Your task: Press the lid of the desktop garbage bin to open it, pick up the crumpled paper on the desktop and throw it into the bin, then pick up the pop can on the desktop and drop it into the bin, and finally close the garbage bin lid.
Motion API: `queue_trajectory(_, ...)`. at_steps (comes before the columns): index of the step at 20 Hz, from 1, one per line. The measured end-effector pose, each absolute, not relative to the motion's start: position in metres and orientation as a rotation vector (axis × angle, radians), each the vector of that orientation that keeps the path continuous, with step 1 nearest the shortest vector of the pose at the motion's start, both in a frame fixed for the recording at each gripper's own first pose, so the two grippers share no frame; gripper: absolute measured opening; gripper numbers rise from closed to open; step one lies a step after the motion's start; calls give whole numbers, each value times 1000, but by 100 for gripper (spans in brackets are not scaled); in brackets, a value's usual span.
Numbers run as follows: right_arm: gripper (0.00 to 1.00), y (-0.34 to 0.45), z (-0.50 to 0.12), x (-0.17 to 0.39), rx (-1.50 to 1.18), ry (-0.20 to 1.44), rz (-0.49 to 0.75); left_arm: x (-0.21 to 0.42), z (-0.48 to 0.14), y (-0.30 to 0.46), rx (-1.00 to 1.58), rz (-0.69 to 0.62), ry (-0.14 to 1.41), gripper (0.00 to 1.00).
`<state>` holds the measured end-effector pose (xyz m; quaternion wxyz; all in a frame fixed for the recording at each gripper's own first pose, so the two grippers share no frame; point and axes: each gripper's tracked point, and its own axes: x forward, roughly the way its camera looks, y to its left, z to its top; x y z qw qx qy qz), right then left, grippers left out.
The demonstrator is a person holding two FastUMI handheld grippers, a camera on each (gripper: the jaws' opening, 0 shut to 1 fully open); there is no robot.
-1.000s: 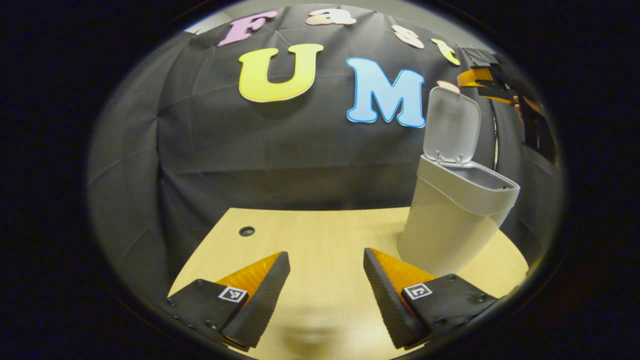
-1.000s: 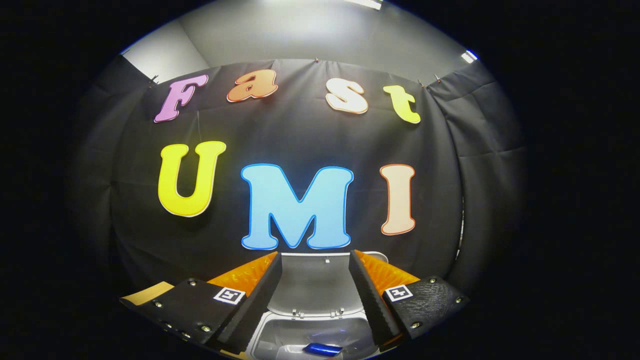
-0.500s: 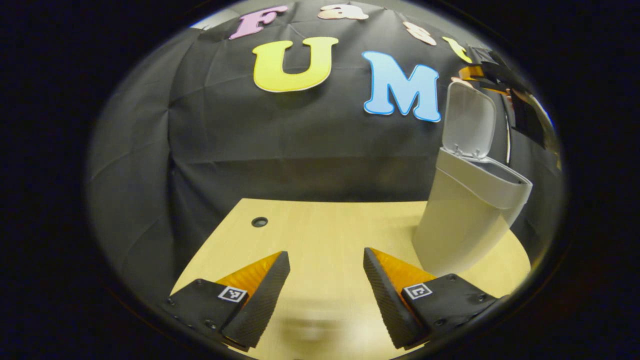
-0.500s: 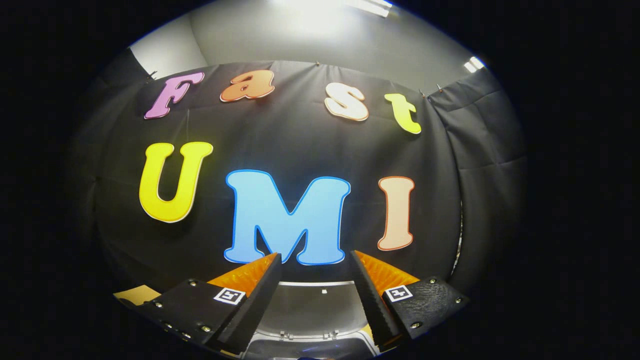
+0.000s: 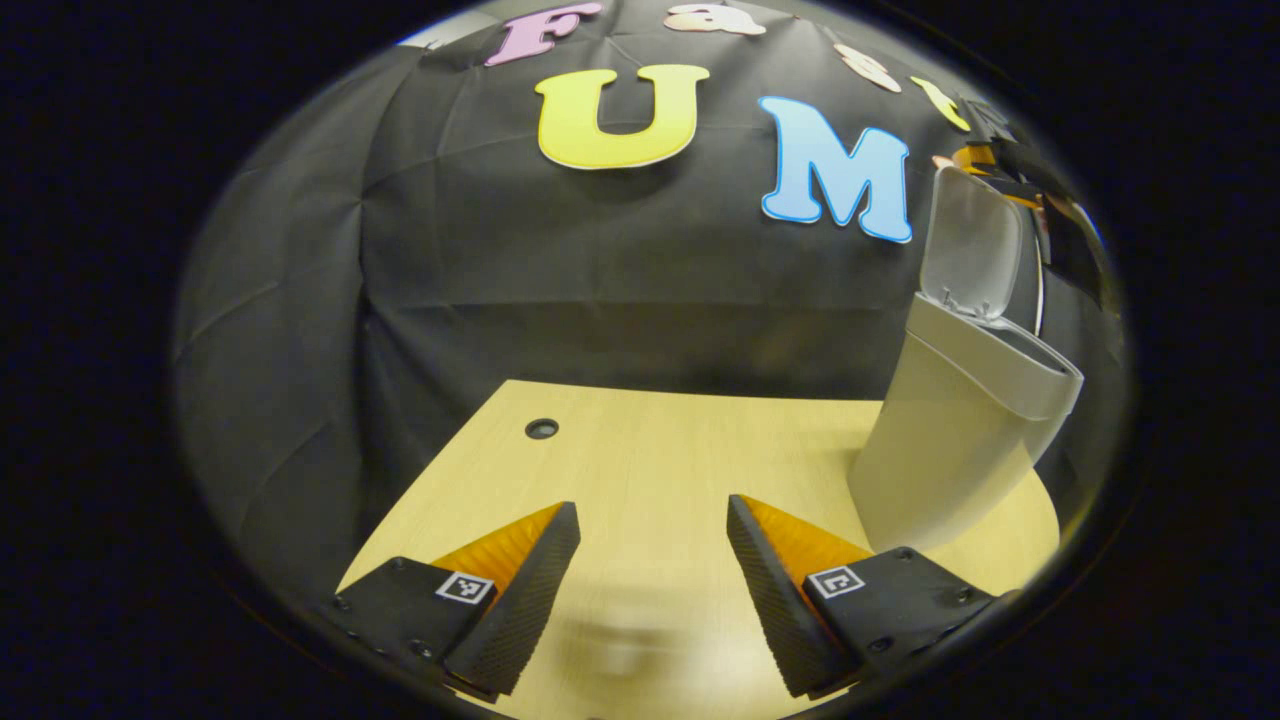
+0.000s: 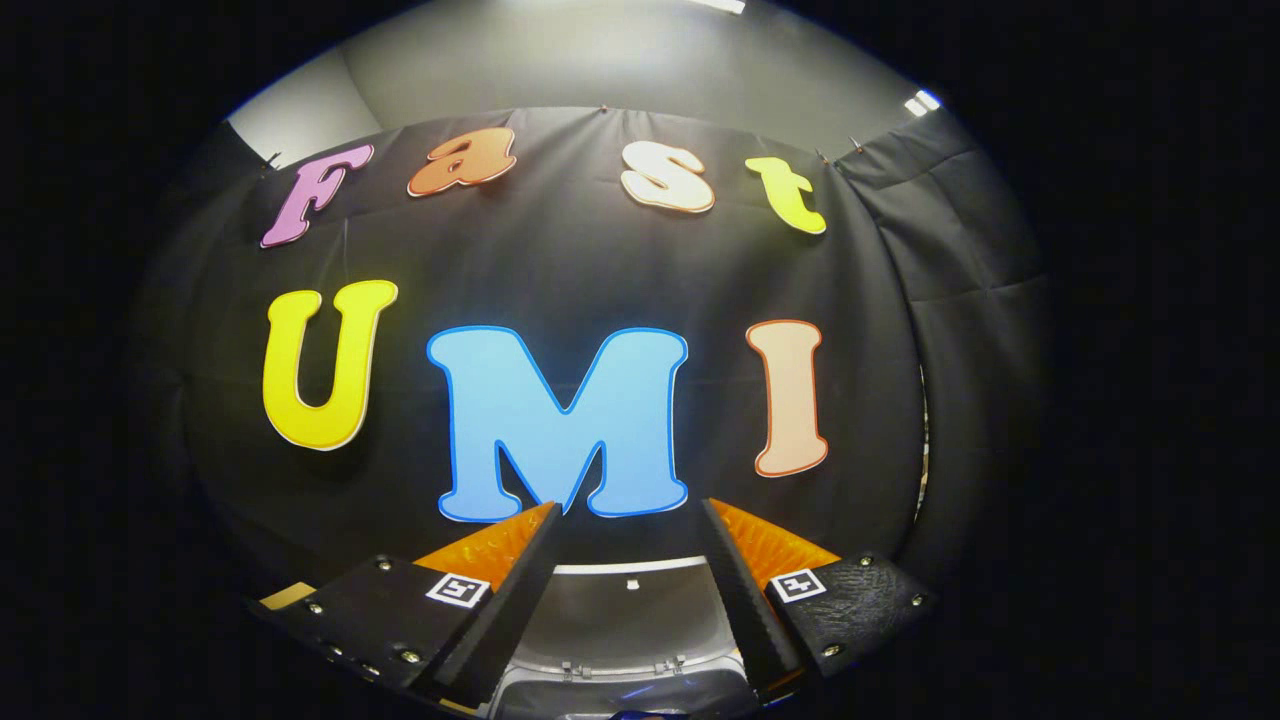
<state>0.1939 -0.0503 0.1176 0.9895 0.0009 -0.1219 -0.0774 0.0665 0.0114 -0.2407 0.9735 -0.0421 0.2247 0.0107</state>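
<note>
Left gripper: your left gripper [image 5: 650,590] sits at the bottom centre of the left gripper view, fingers spread wide with nothing between them, over bare desktop [image 5: 660,450].
Right gripper: your right gripper [image 6: 625,600] sits at the bottom centre of the right gripper view, fingers spread and empty, held above the bin's mouth and facing the raised lid [image 6: 625,615].
Garbage bin: in the left gripper view the garbage bin [image 5: 950,440] stands on the desktop at the right edge of the frame, leaning in the fisheye. Its lid [image 5: 972,245] is swung up, so the mouth is open.
Pop can: a sliver of blue at the very bottom centre of the right gripper view, inside the bin, may be the pop can; too little shows to be sure.
Crumpled paper: you cannot tell where it lies.
Desktop: pale wood, with a small dark round hole [image 5: 541,429] toward its far left corner.
Other gripper: in the left gripper view, dark gripper parts [image 5: 1050,225] show at the upper right, just past the lid.
</note>
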Motion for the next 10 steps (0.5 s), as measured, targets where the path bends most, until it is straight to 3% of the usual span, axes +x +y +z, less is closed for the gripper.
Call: queue_trajectory(10,87,-46,81,138,-7,-189,-122,55,-226,-14,-50,-33,426,100)
